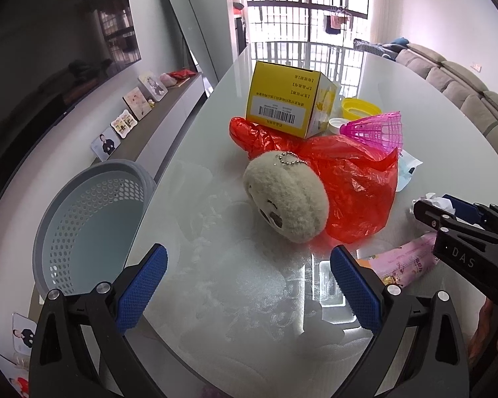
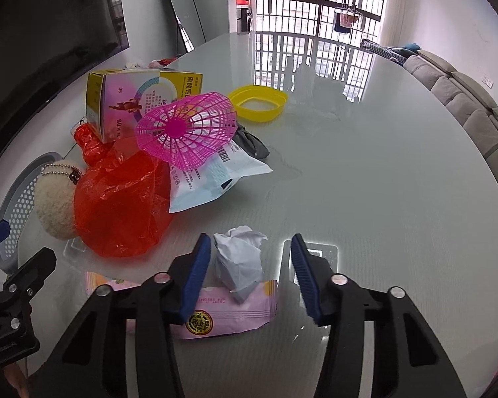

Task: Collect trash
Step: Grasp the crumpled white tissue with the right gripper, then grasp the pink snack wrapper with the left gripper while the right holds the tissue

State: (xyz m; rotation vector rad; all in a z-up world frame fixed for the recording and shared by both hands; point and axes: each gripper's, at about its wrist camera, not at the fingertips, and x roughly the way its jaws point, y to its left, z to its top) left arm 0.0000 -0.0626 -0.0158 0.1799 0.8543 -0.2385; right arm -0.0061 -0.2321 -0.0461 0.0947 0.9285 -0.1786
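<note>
A crumpled white paper ball lies on the shiny pale glass table, partly on top of a flat pink snack wrapper. The right gripper has its 2 blue pads on either side of the ball; the left pad looks to touch it, the right pad stands apart. The left gripper is spread wide over bare table. A grey plastic basket with holes sits off the table's left edge. A beige plush toy leans on a red plastic bag.
</note>
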